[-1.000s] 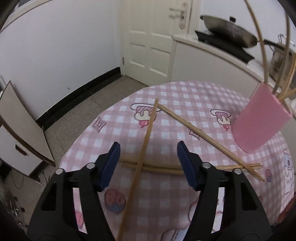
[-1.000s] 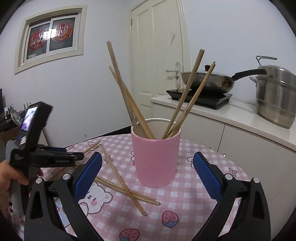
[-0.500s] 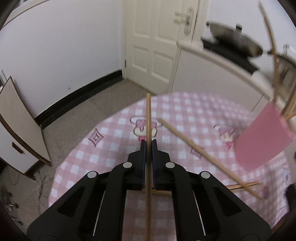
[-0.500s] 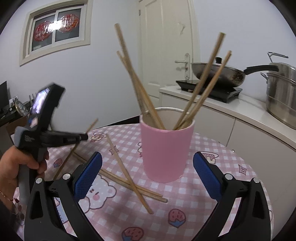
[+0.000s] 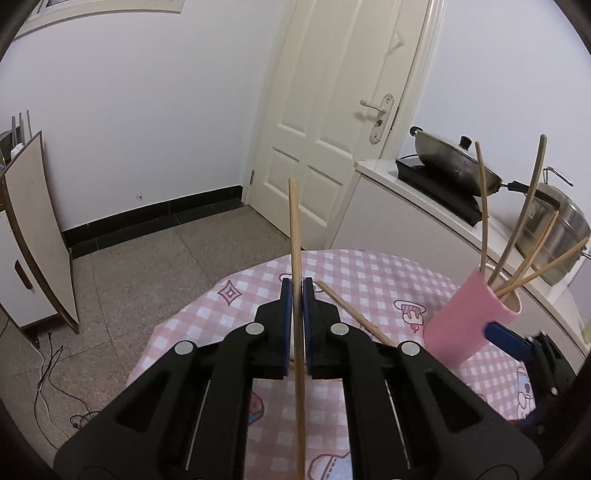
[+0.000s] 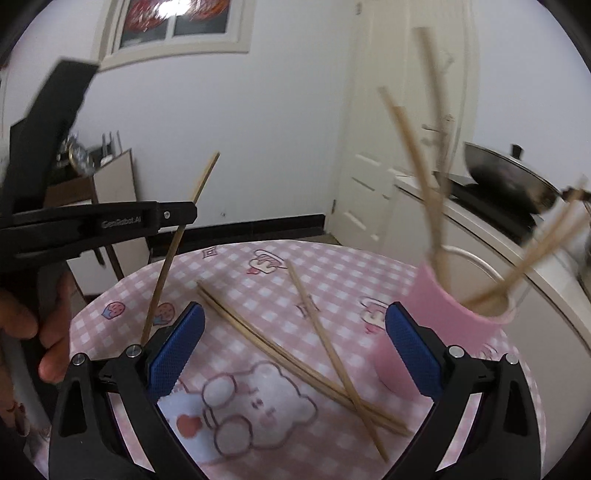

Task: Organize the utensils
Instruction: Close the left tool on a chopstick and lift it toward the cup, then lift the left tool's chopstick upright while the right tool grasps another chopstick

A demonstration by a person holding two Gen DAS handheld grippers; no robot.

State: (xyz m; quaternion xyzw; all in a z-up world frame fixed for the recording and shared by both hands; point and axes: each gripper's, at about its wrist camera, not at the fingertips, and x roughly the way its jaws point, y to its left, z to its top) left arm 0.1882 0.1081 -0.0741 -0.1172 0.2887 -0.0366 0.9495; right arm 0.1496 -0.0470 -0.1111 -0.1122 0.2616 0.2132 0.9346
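Left gripper (image 5: 297, 295): blue pads pressed together on a single wooden chopstick (image 5: 294, 229), pinching it partway along its length; the stick runs out beyond the pad tips and back down between the black arms toward the camera. In the right wrist view the same chopstick is clear of the cloth, tilted, its upper end above the black arm of the gripper and its lower end dropping behind the near left pad; a person's hand (image 6: 40, 332) grips the handle at the left edge of that view. Right gripper (image 6: 293, 345): jaws spread wide, nothing between the pads; it hangs over the near part of the counter (image 6: 332, 266). The pink cup (image 6: 454, 325) stands just behind the right pad, toward the right edge of the counter; whether the pad touches it cannot be told. The cup holds several chopsticks leaning outward, blurred in this view. On the cloth in the middle of the counter lie three loose chopsticks: a pair (image 6: 266, 341) side by side running from the far left toward the near right, and one single stick (image 6: 325, 341) crossing over them near their nearer end. Counter is round, covered in a pink-and-white checked cloth with cartoon prints, a bear (image 6: 255, 402) nearest the right gripper. Room: white walls, dark skirting, grey tiled floor (image 5: 155, 273), a cream panelled door (image 5: 332, 155), a white kitchen unit with a wok (image 5: 450, 162) on a black hob and a steel pot (image 5: 557, 225) beside it, a window (image 6: 173, 22) high on the wall.
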